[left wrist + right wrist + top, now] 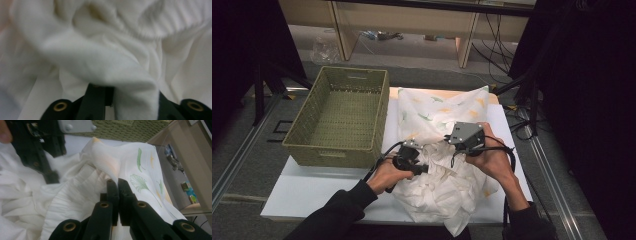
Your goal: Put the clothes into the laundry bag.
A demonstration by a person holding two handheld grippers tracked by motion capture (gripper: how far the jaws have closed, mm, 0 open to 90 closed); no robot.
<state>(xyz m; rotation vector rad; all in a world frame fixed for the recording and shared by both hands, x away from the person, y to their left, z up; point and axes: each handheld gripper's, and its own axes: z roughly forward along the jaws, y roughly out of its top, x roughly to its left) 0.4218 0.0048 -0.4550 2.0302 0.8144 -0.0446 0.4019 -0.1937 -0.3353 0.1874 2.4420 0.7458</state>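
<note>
The pillow [437,112] lies on the table [307,192] beside the basket [339,117], its case [447,185] bunched toward the person. Both grippers, left [419,150] and right [451,142], pinch folds of the case between their fingers.

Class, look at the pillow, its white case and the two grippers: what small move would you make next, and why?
Probably draw both grippers toward the pillow's far end, sliding the case further on. The right gripper is shut on the case's printed edge, the left gripper pinches a white fold, and much loose case lies bunched at the near end.
</note>
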